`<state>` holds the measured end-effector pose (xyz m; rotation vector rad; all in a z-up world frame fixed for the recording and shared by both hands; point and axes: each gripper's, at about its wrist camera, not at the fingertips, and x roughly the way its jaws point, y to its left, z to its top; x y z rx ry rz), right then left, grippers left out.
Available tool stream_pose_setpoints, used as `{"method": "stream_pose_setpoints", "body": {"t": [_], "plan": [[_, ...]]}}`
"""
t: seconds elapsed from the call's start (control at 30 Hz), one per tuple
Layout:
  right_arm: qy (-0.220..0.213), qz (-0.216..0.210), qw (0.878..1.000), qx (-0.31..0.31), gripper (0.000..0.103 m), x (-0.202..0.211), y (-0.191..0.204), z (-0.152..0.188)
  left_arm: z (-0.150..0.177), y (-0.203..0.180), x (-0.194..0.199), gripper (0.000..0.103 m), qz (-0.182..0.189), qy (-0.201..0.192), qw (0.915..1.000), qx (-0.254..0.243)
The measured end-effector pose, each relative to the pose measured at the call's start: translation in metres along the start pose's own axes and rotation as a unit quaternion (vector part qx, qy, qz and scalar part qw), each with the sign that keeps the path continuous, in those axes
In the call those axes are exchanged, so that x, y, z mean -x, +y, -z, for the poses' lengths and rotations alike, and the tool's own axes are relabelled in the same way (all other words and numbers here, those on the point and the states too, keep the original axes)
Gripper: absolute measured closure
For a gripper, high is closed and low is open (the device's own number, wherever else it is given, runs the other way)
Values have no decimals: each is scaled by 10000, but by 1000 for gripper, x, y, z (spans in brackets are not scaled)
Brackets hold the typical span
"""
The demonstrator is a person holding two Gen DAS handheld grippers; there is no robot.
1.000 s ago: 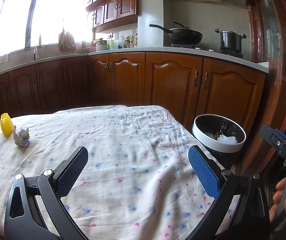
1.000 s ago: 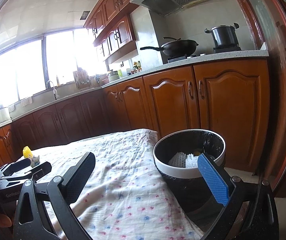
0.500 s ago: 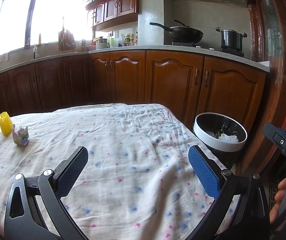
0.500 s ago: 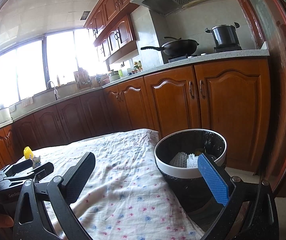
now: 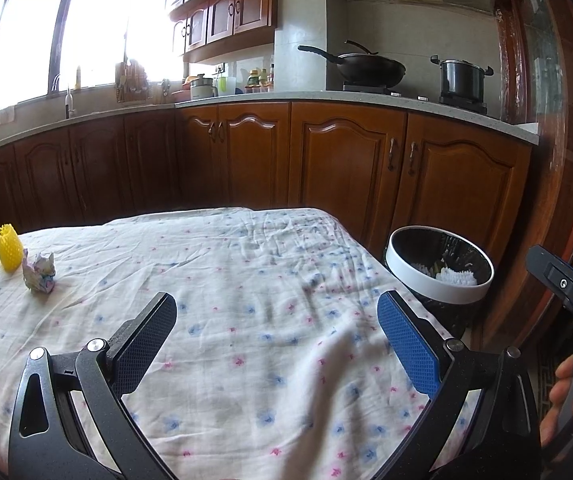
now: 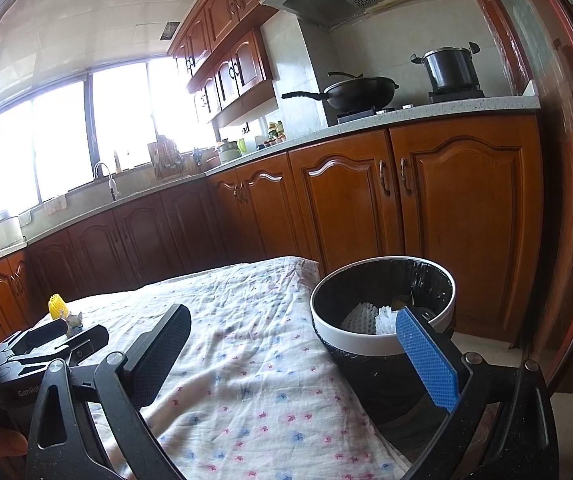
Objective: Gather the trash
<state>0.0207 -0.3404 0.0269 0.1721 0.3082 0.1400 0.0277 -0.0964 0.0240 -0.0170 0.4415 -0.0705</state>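
Note:
A yellow foam net (image 5: pixel 9 253) stands at the table's far left, touching a crumpled paper ball (image 5: pixel 39 273); both also show in the right wrist view as the net (image 6: pixel 57 306) and the paper (image 6: pixel 73 319). A black bin with a white rim (image 5: pixel 438 280) stands off the table's right edge, with white foam pieces inside (image 6: pixel 370 318). My left gripper (image 5: pixel 276 332) is open and empty above the flowered tablecloth (image 5: pixel 246 280). My right gripper (image 6: pixel 292 338) is open and empty, near the bin (image 6: pixel 382 344).
Brown kitchen cabinets (image 5: pixel 346 168) and a counter run behind the table. A wok (image 5: pixel 366 66) and a pot (image 5: pixel 461 76) sit on the stove. A wooden door frame (image 5: pixel 558 160) stands at the right. The left gripper's body (image 6: pixel 46 340) shows in the right wrist view.
The left wrist view has tilted up slightly, so the table and bin sit a bit lower in frame. Both grippers stay open and empty.

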Motion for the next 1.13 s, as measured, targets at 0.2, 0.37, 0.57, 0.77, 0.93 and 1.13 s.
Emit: {"method": "stream_pose_setpoints", "body": {"t": [0.2, 0.37, 0.57, 0.77, 0.93, 1.13], "plan": [[22, -6, 10000, -41, 0, 0, 2, 1, -1, -1, -1, 0, 27, 18, 10000, -9], [44, -11, 10000, -50, 0, 0, 4, 2, 0, -1, -1, 0, 50, 26, 10000, -25], [69, -11, 9999, -78, 0, -2, 2, 2, 1, -2, -2, 0, 57, 43, 10000, -17], [106, -17, 9999, -98, 0, -5, 2, 3, 3, 0, -4, 0, 85, 68, 9999, -19], [169, -40, 9998, -124, 0, -11, 1, 5, 3, -1, -5, 0, 103, 88, 9999, -3], [319, -86, 9993, -144, 0, -21, 3, 7, 3, 3, -11, 0, 165, 142, 9997, 56]]}}
